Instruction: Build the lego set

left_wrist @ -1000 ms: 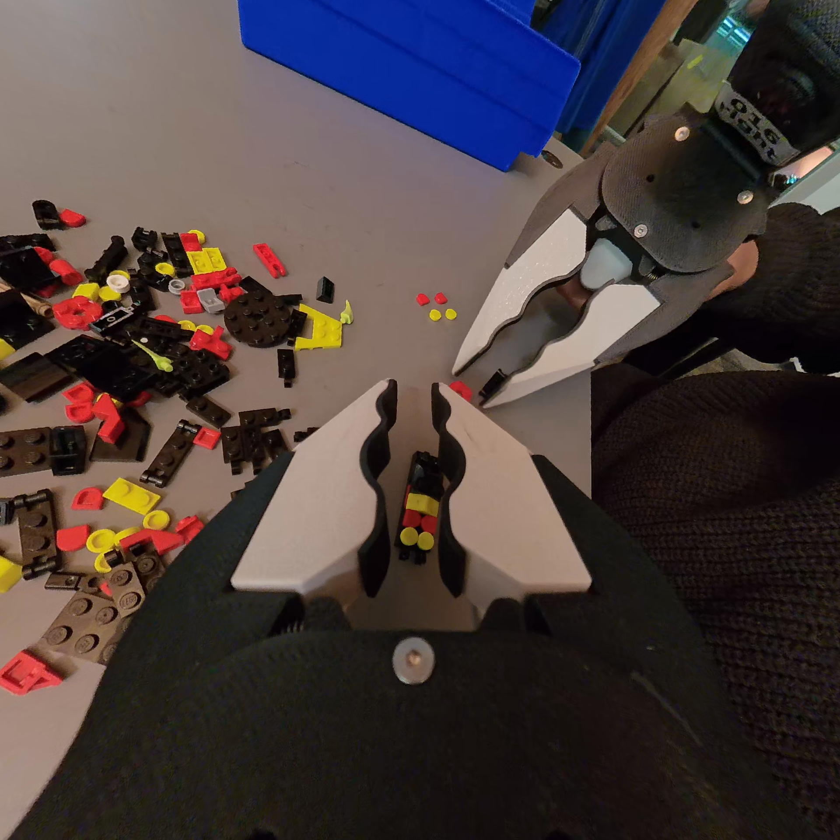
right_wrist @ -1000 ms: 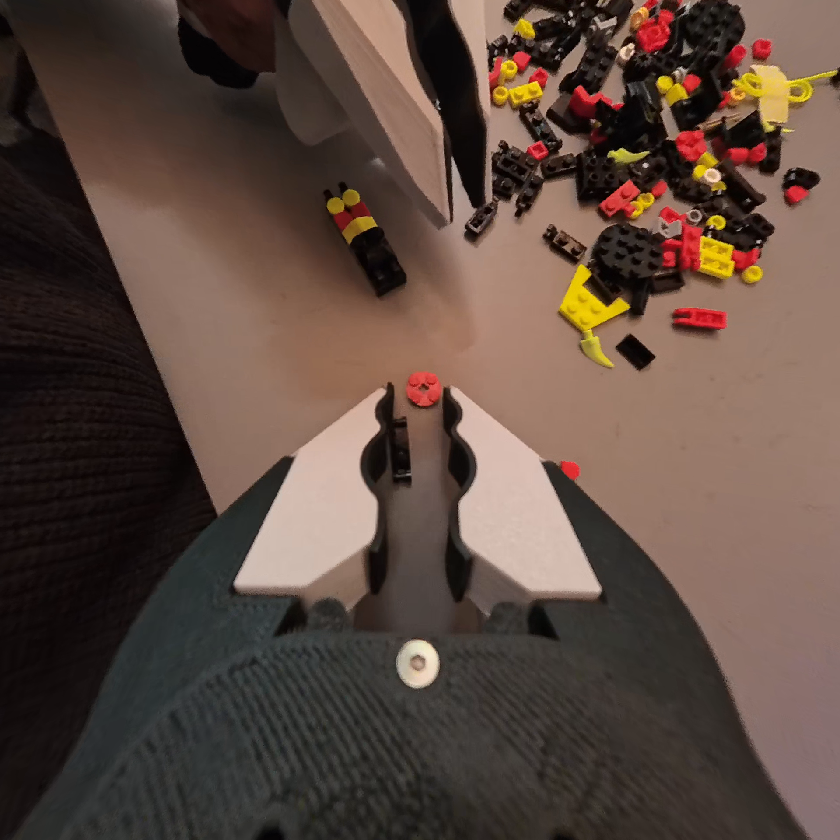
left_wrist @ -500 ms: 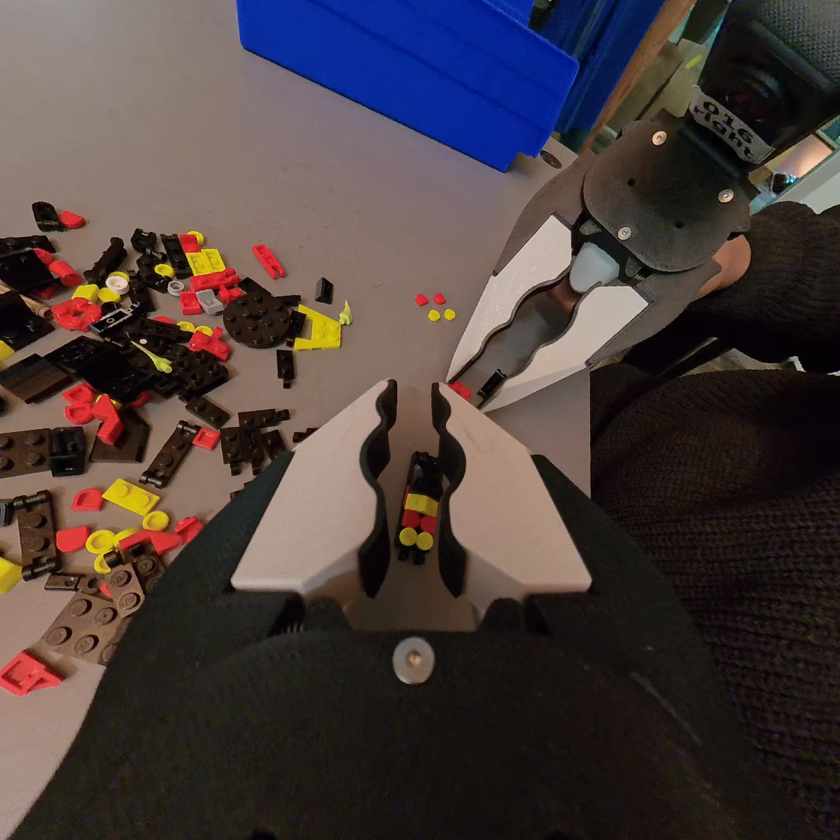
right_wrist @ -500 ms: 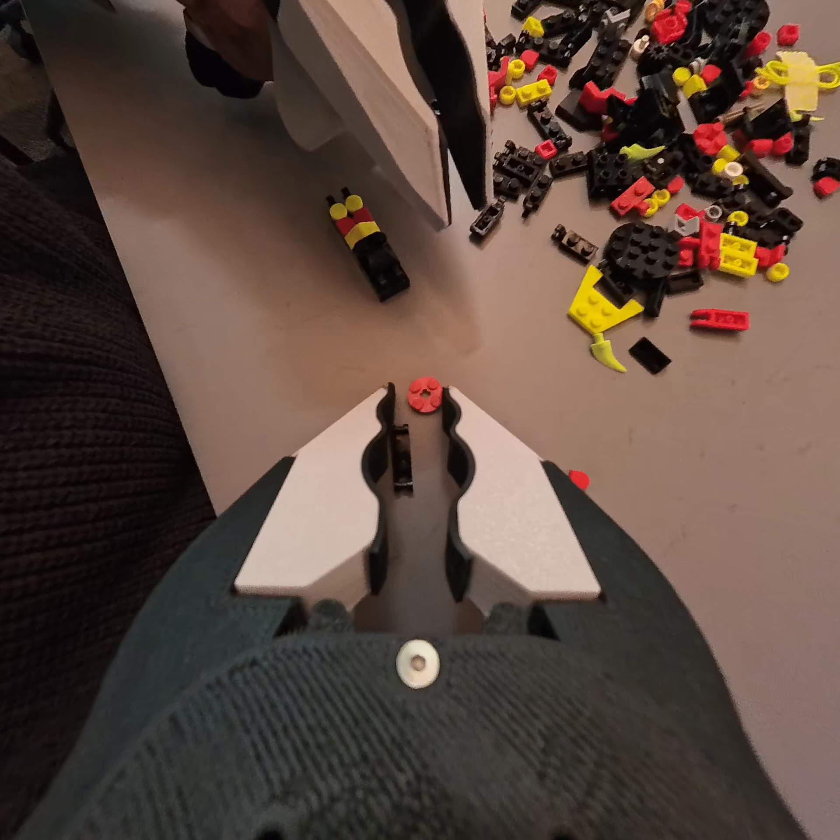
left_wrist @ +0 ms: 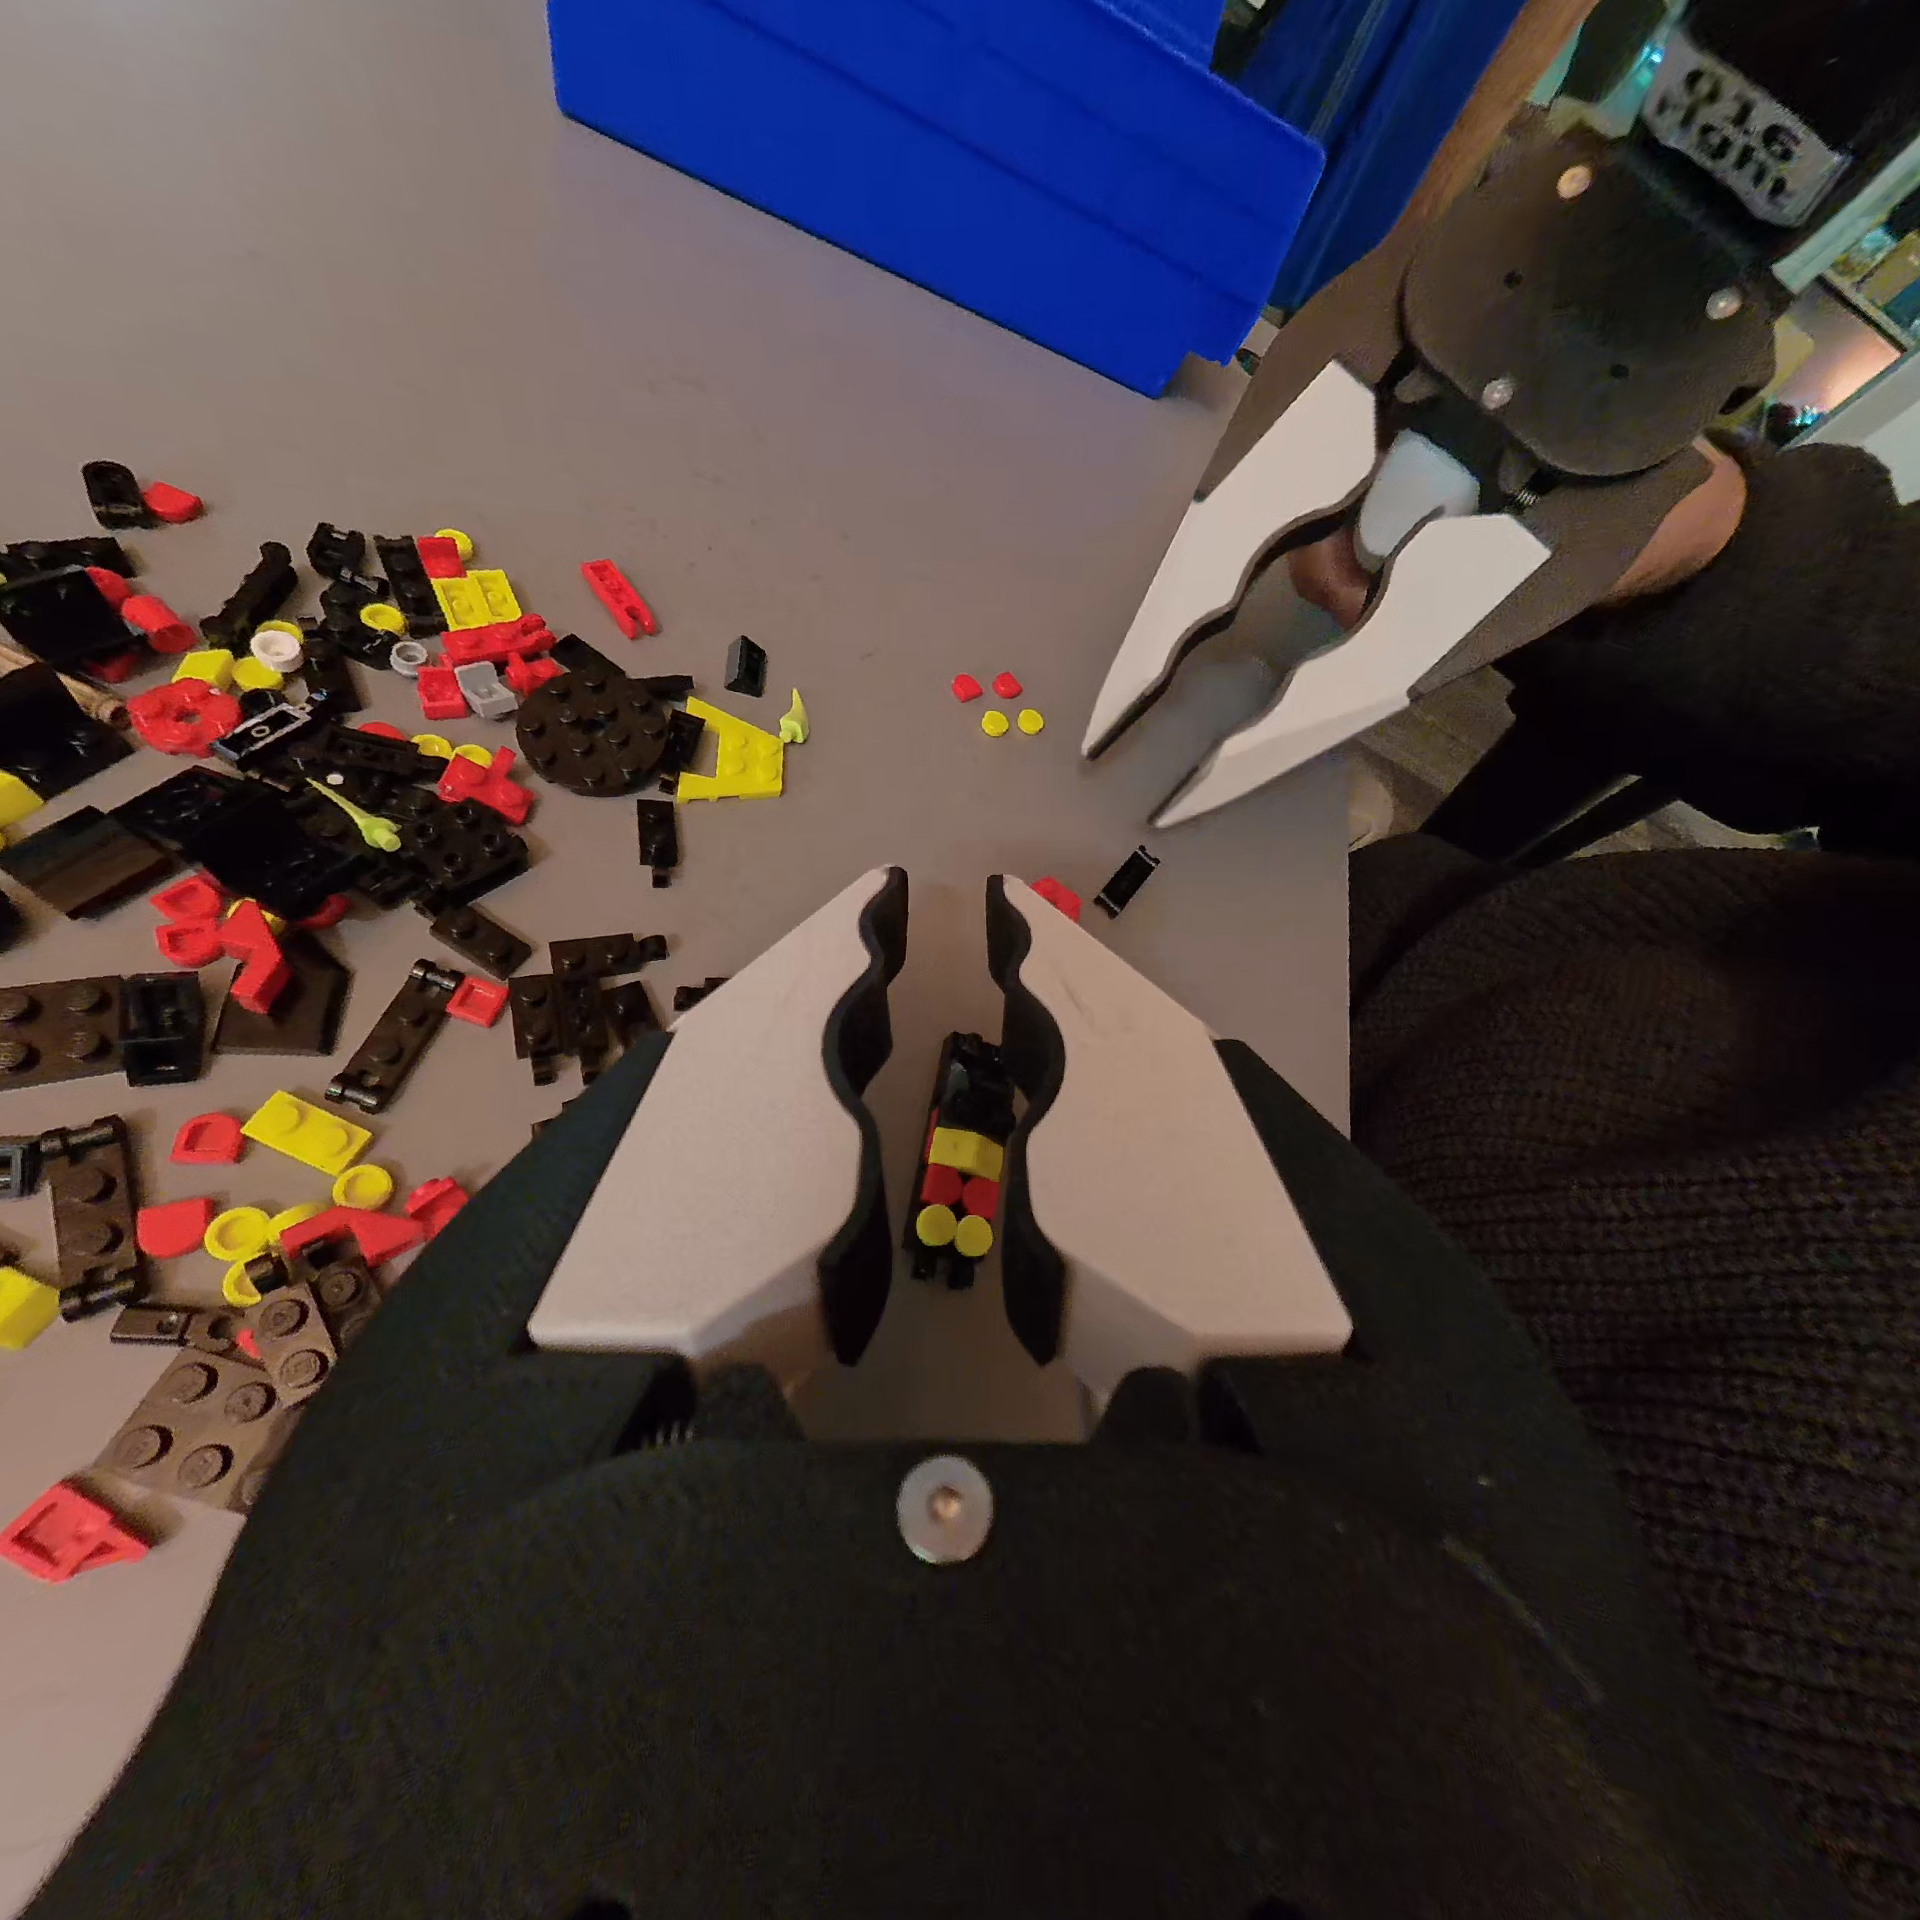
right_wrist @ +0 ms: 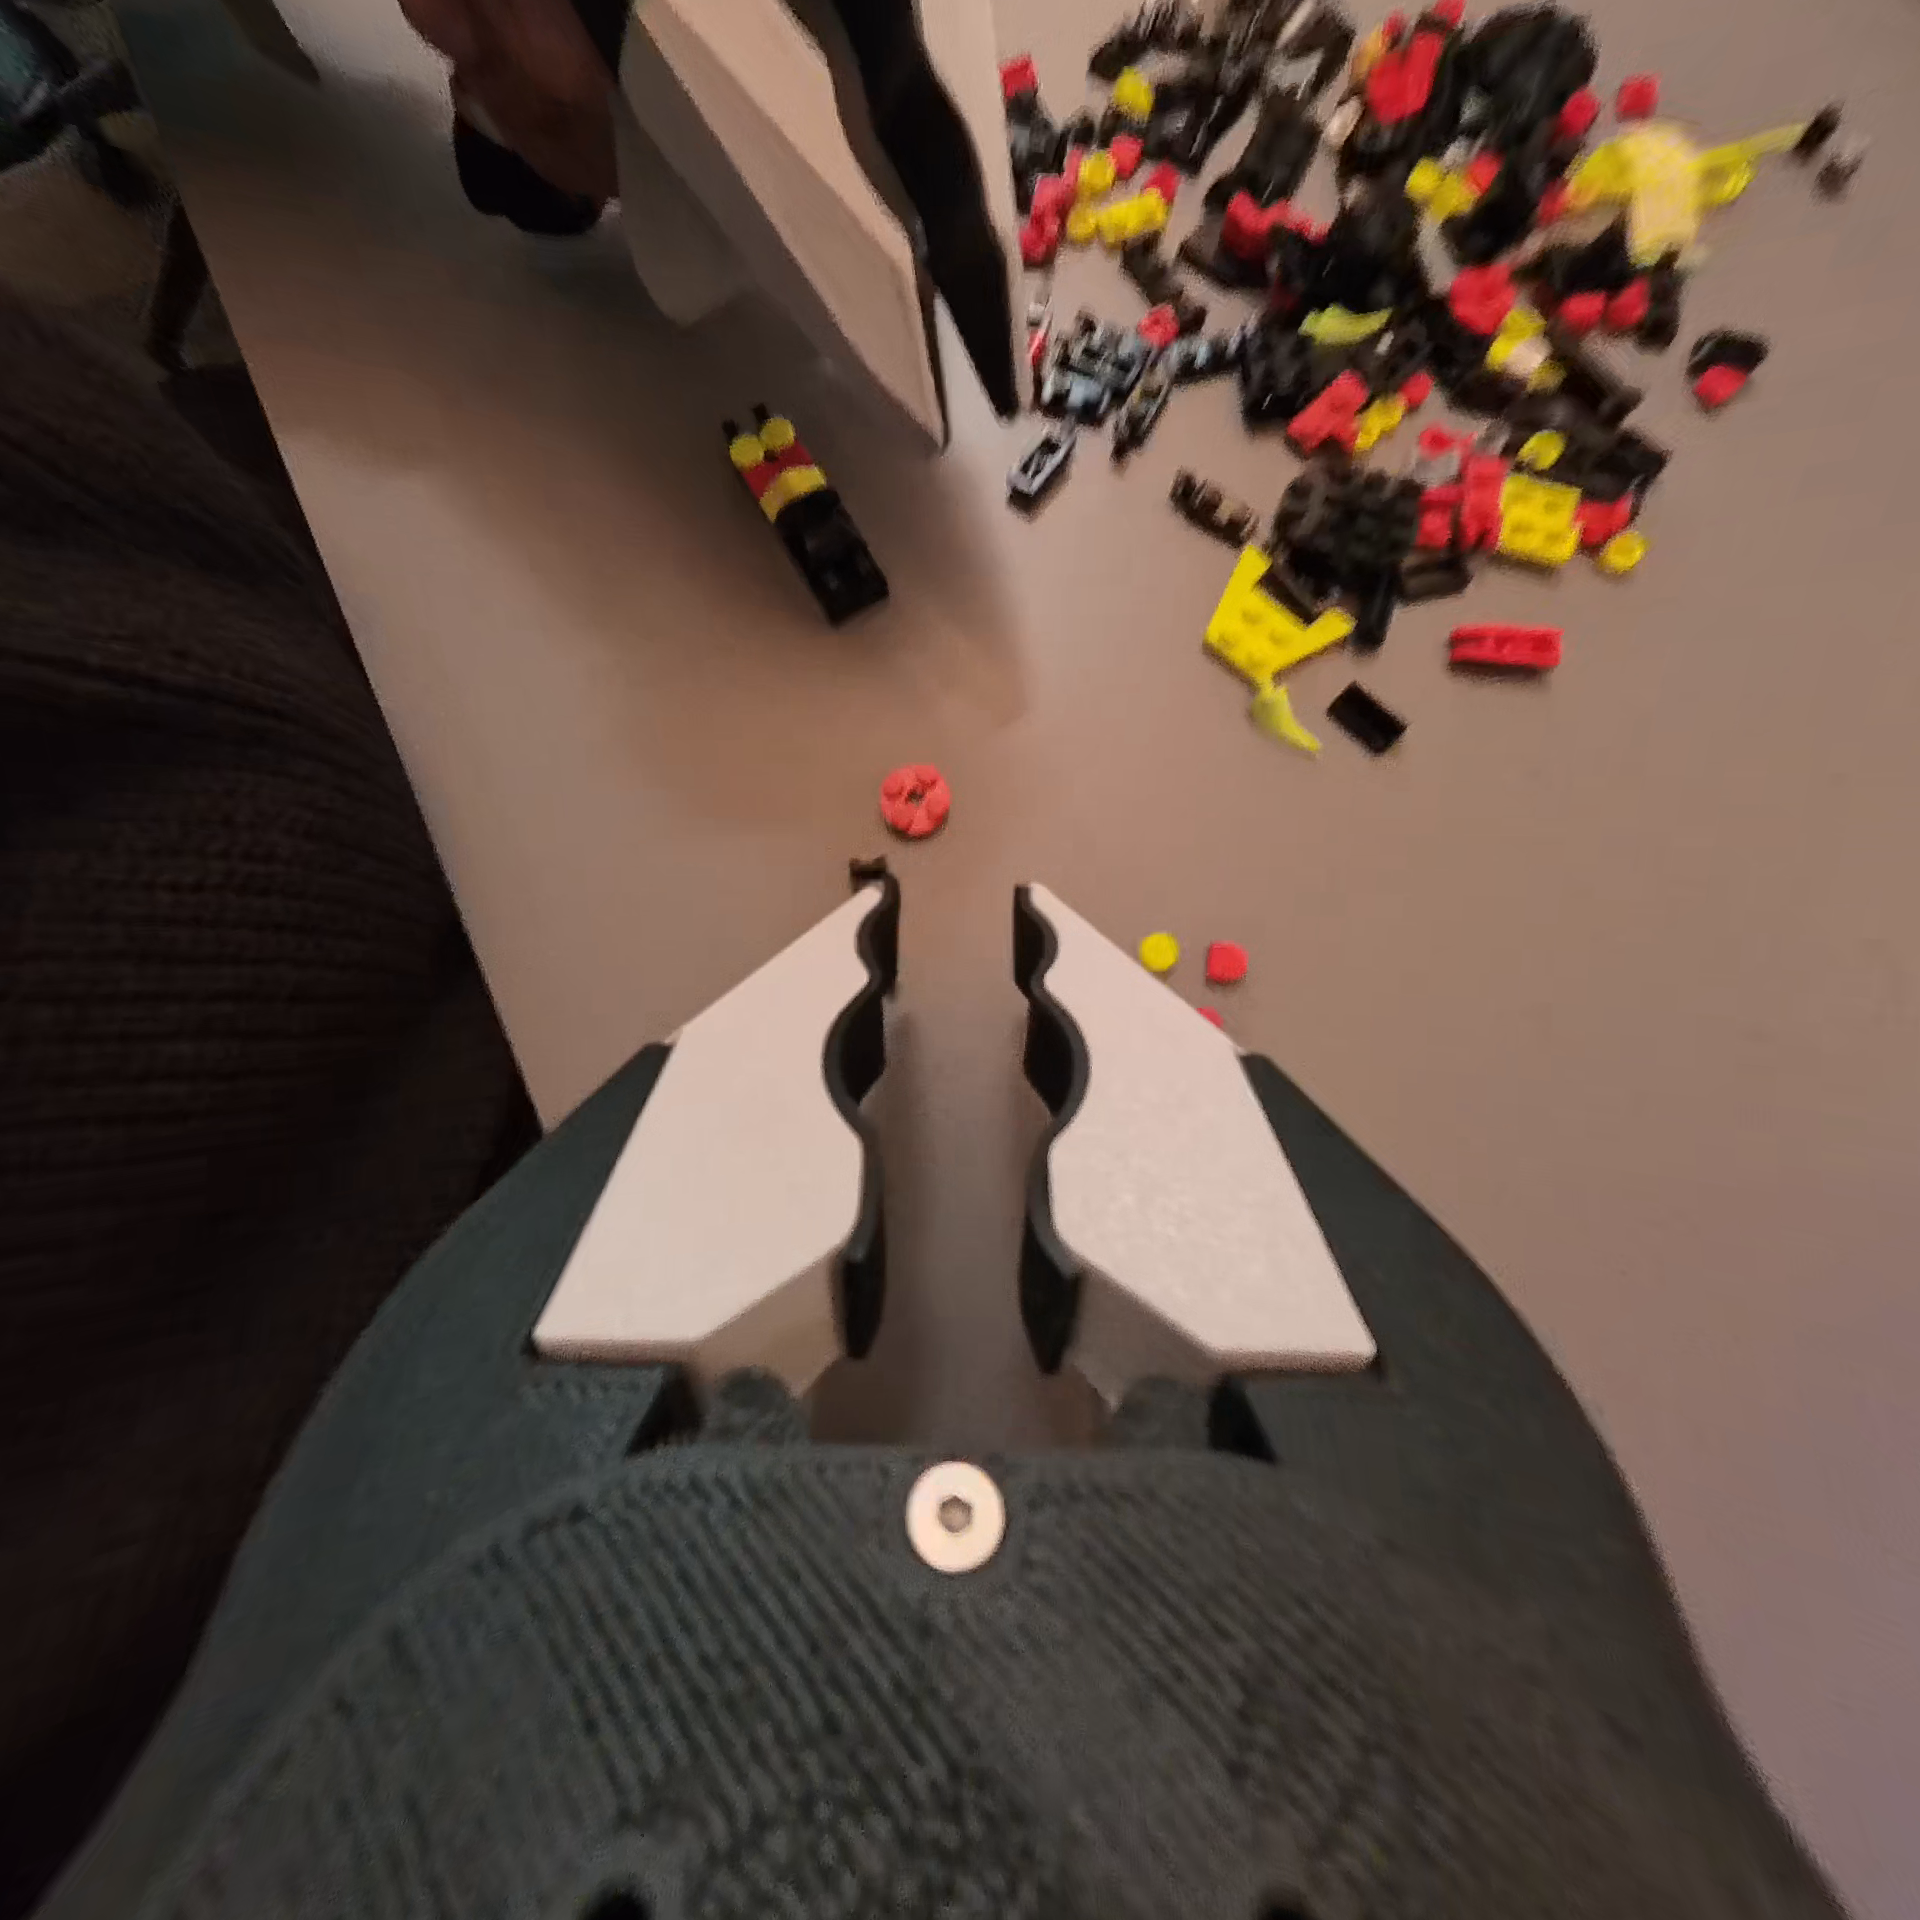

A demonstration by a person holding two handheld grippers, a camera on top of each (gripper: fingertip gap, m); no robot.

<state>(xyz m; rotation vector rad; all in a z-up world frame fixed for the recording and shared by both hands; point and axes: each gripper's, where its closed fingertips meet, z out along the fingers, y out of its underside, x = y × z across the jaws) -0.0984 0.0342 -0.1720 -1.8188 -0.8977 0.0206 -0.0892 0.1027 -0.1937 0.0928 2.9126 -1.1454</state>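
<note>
A small black, yellow and red lego assembly [left_wrist: 961, 1153] lies on the grey table. My left gripper [left_wrist: 945, 894] is open and hovers over it, with the assembly showing between its fingers. The assembly also shows in the right wrist view [right_wrist: 800, 520], below the left gripper [right_wrist: 935, 405]. My right gripper [right_wrist: 954, 899] is open and empty, raised above the table. A small black piece [left_wrist: 1127, 883] lies on the table just off its tips [left_wrist: 1127, 784], and peeks out by one fingertip in the right wrist view [right_wrist: 868, 868]. A red round plate [right_wrist: 914, 800] lies just ahead of it.
A pile of loose black, red and yellow pieces [left_wrist: 312, 779] spreads over the table's left side, blurred in the right wrist view [right_wrist: 1403, 312]. Small red and yellow round tiles [left_wrist: 997, 707] lie apart. A blue bin [left_wrist: 935, 156] stands at the back. The table edge [left_wrist: 1349, 1039] meets a dark knitted sleeve.
My right gripper has pulled back and up, still open. The small black piece that sat between its fingers now lies on the table off its tips. The left gripper has not moved.
</note>
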